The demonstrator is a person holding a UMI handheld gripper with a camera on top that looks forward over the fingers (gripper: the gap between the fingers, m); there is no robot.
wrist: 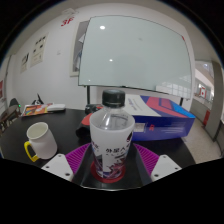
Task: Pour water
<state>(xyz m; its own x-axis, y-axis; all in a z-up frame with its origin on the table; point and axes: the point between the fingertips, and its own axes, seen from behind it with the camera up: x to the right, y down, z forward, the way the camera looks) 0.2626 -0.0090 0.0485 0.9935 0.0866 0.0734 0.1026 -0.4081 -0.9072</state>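
To your left on the dark table (60, 135) stands a white mug (40, 141) with a yellow handle; no water has reached it yet, as far as you can see. In the middle, your gripper (108, 165) seems clamped on the capped bottle (110, 135), both pads against it. To the far right lies a blue box (160, 112). Uncapping and pouring remain.
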